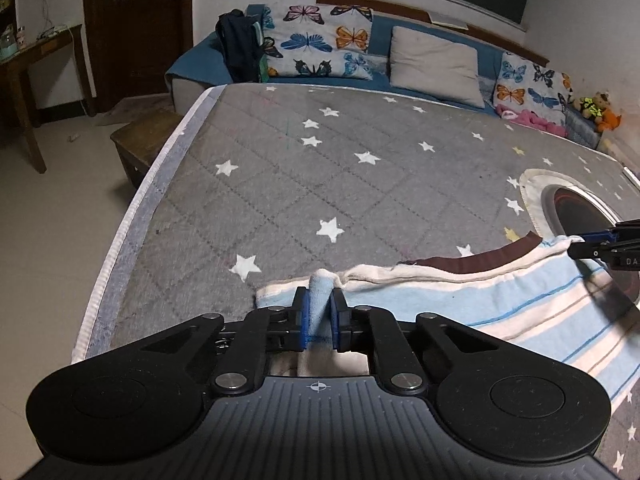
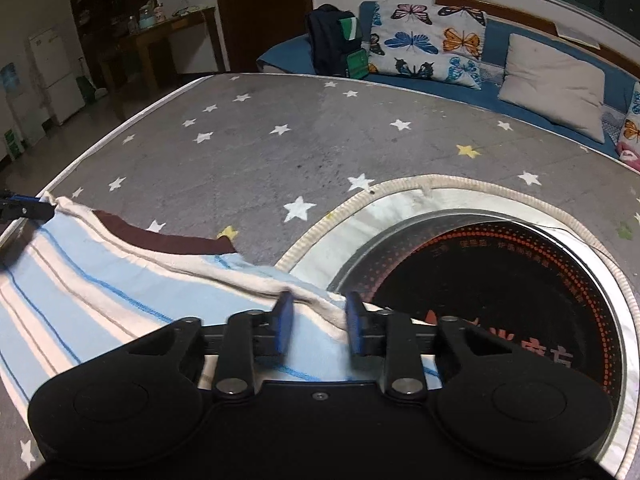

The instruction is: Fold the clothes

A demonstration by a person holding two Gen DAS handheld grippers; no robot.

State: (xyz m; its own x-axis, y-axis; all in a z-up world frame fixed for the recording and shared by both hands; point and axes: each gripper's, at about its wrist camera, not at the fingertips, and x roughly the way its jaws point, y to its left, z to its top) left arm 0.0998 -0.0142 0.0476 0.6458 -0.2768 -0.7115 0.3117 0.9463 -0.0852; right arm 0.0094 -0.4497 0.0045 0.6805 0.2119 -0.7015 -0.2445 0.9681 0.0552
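Left gripper (image 1: 320, 312): its fingers are clenched on a pinched-up fold of the striped garment (image 1: 460, 308); a ridge of pale blue cloth stands up between the blue pads and rises past the fingertips.
Right gripper (image 2: 318, 322): its fingers are spread apart, with the garment's cream hem lying across the gap between them; blurred, so I cannot tell whether either pad touches the cloth.
Striped garment: light blue with cream bands and thin blue lines, spread on the table cover (image 1: 280, 168) directly under and ahead of both pairs of fingers; a dark brown band (image 2: 176, 234) shows along its far edge, beyond the fingertips.
Span: in the left view the right gripper sits at the far right end of the garment; in the right view the left gripper (image 2: 24, 210) holds the far left corner.
Table cover: grey quilted fabric with white and a few yellow stars, stretching away ahead of the fingers.
Round heater panel (image 2: 500, 264): black with orange dots, set in a metal ring, just right of the right fingers; the garment's right end overlaps its near rim.
Background: blue sofa (image 1: 192, 68) with butterfly cushions (image 1: 320, 40) and a grey cushion (image 1: 436, 64), far beyond the fingertips.
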